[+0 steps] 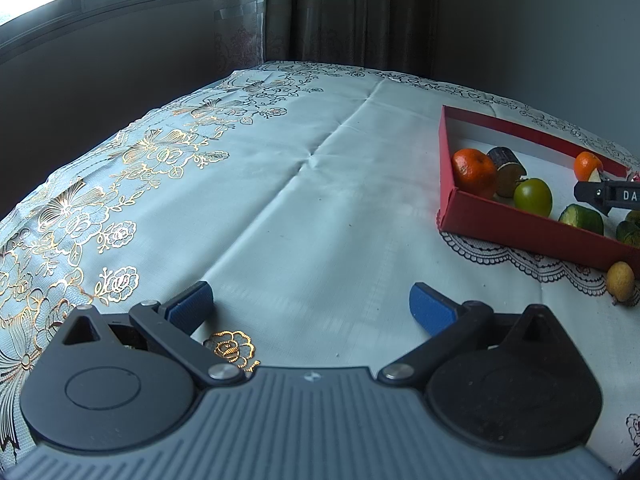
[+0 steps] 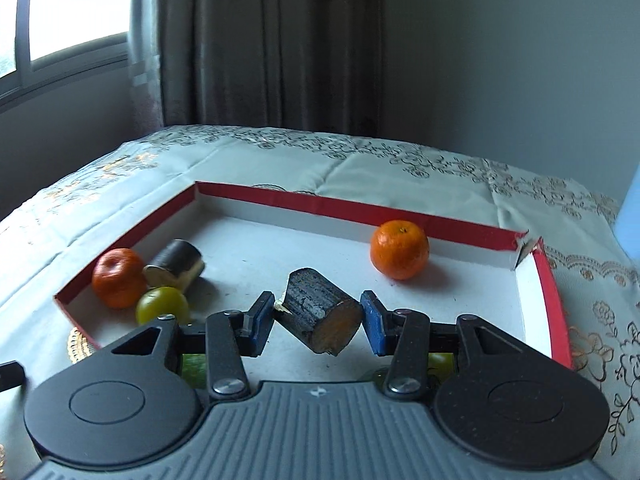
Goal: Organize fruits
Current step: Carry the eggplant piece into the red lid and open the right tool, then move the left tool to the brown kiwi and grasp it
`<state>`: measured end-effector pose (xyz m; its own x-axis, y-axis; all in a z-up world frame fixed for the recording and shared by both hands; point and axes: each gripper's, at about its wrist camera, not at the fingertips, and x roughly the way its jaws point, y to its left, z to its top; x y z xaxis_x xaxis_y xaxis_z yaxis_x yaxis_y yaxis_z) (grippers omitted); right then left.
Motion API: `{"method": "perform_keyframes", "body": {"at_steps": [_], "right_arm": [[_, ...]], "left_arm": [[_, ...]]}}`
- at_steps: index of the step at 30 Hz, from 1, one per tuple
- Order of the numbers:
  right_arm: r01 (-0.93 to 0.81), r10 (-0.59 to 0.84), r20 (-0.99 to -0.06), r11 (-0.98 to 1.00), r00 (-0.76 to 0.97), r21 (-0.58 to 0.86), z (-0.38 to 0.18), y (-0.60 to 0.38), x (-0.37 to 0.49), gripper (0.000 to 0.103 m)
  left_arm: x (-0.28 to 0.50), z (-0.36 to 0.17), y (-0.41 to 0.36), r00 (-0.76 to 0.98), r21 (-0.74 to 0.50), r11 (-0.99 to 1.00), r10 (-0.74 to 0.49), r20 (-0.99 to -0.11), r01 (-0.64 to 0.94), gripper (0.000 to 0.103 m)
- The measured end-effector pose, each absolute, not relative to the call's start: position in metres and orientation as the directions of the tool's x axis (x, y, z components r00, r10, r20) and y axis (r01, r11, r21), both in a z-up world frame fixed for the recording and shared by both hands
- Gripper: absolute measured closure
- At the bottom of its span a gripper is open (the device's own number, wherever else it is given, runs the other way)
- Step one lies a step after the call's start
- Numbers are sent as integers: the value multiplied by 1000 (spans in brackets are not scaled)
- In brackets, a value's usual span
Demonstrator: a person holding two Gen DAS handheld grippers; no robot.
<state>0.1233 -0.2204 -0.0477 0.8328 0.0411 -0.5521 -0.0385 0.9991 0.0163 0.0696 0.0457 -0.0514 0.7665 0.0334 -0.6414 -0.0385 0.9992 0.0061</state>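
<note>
A red box (image 2: 280, 196) with a white floor holds fruit. In the right wrist view, my right gripper (image 2: 317, 322) is shut on a dark cut piece with an orange cut face (image 2: 320, 316), held over the box floor. An orange (image 2: 399, 249) sits at the back right. A second orange (image 2: 118, 278), a dark cut piece (image 2: 174, 267) and a green fruit (image 2: 162, 305) lie at the left. My left gripper (image 1: 311, 304) is open and empty over the cloth, left of the box (image 1: 520, 224). A small yellow fruit (image 1: 620, 281) lies outside the box.
The table is covered with a pale floral cloth (image 1: 280, 184). A black lace doily (image 1: 520, 258) lies under the box. Cut green pieces (image 1: 582, 218) lie in the box near its front wall. A window and curtains (image 2: 260, 40) stand behind the table.
</note>
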Motion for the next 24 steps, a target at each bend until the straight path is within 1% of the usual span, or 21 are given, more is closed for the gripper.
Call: {"method": "perform_keyframes", "body": {"at_steps": [5,10,14,15,16,18,20,23,24], "right_arm": [[-27,37,-560,999,828,25,-54,-224,126,56],[-25,33,-560,999,828,22,-51,-222,123,51],[-24,48,-513,998,857,54,-35,-229,101,49],[-31,59,-500,997,864,64,-31,-232,92,43],[-36,64,-487,997,871,68,-27,-236,81,34],[-39,63,-456,997,888,61,-23,-245,55,26],[-40,57,-444,998,894,47,-24,-254,30,24],[-36,49,-475,999,878,37,-32,-269,2,24],[-32,46,-491,999,870,38,-36,-274,-5,21]], "left_arm": [[70,-51,46,766,6,999,33,-641,-39,0],[70,-51,46,766,6,999,33,-641,-38,0],[70,-51,46,766,6,999,33,-642,-38,0],[70,-51,46,766,6,999,33,-642,-38,0],[70,-51,46,766,6,999,33,-642,-38,0],[70,-51,46,766,6,999,33,-642,-38,0],[70,-51,46,766,7,999,34,-642,-38,0],[70,-51,46,766,6,999,33,-642,-37,0],[70,-51,46,766,6,999,33,-641,-37,0]]}}
